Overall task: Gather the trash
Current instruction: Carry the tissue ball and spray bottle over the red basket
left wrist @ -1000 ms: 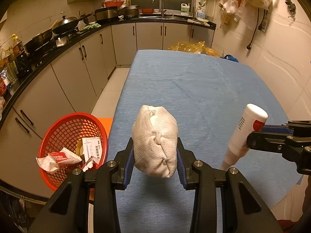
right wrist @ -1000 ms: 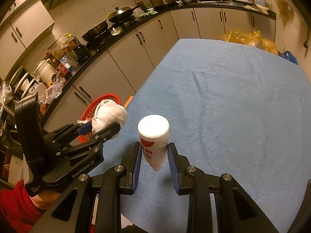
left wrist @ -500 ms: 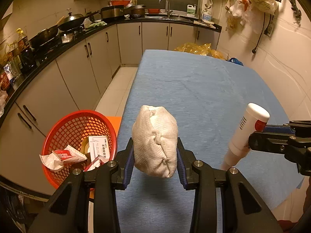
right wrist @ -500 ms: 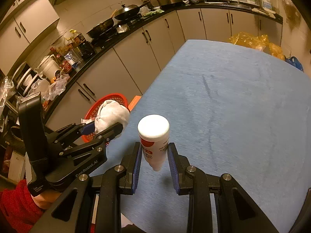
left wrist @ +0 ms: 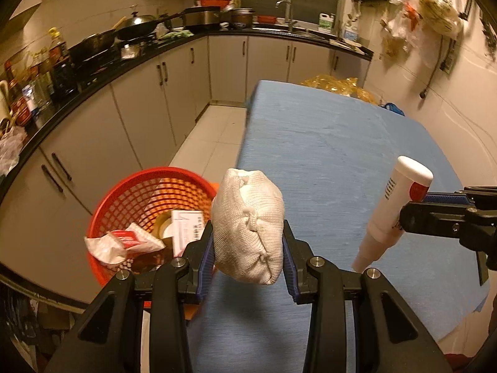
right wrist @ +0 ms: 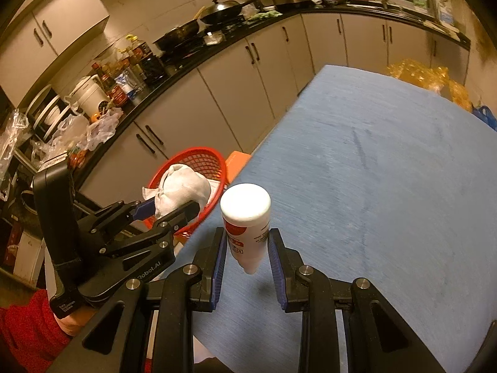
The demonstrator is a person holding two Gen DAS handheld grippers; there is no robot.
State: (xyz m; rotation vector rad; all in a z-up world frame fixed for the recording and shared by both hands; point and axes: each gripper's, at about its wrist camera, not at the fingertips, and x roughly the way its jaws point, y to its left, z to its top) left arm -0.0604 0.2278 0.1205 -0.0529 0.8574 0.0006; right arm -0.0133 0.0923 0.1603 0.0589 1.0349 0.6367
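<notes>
Left wrist view: left gripper (left wrist: 248, 248) clamped on a white cloth bundle (left wrist: 248, 223), held above the near left edge of the blue table (left wrist: 326, 155). Red basket (left wrist: 124, 199) on the floor beside it holds a small box (left wrist: 188, 230), a red-and-white wrapper (left wrist: 124, 242) and crumpled paper (other contents unclear).

Right wrist view: right gripper (right wrist: 247, 248) clamped on a white bottle (right wrist: 247, 223), cap toward the camera, over the table. Basket (right wrist: 214, 161) lies beyond the bundle (right wrist: 183, 186).
</notes>
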